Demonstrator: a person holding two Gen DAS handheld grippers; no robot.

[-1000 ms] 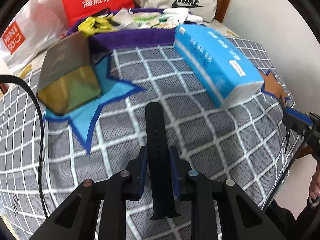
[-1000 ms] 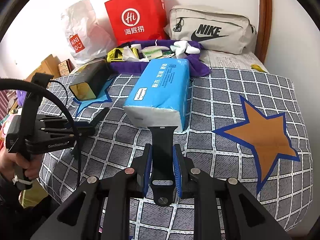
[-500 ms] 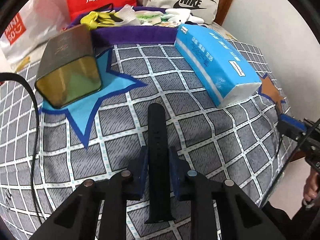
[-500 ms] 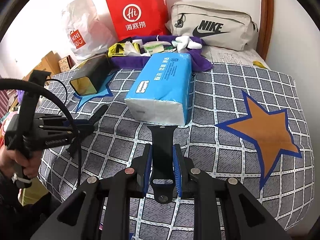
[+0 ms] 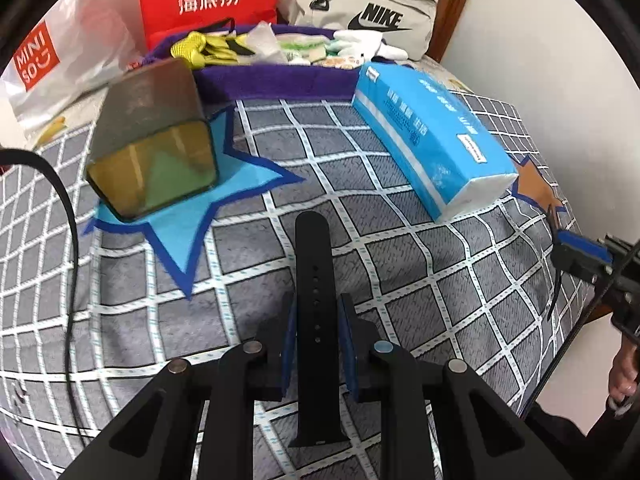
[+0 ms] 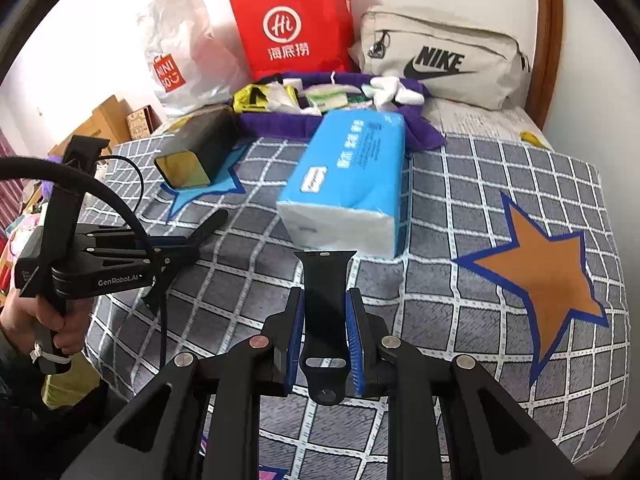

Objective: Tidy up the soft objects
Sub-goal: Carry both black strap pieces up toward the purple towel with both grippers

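My left gripper (image 5: 316, 312) is shut on a long black watch strap with holes (image 5: 314, 276), held above the checked bed cover. My right gripper (image 6: 325, 304) is shut on the other black strap half with a slot (image 6: 325, 292), also above the cover. The left gripper also shows in the right wrist view (image 6: 176, 250), with its strap tip (image 6: 212, 224) pointing at the blue tissue pack (image 6: 352, 176). The tissue pack also lies to the right in the left wrist view (image 5: 428, 136). A purple cloth tray (image 5: 276, 78) with gloves and small packets sits at the back.
A dark box with a gold end (image 5: 152, 136) lies on a blue star at the left. A red paper bag (image 6: 292, 24), a white Miniso bag (image 6: 176, 52) and a beige Nike pouch (image 6: 440, 60) stand against the wall. An orange star patch (image 6: 548, 272) lies to the right. A black cable (image 5: 68, 216) hangs at the left.
Both grippers have moved forward a little toward the back of the bed, each still holding its strap. The box and tissue pack appear closer.
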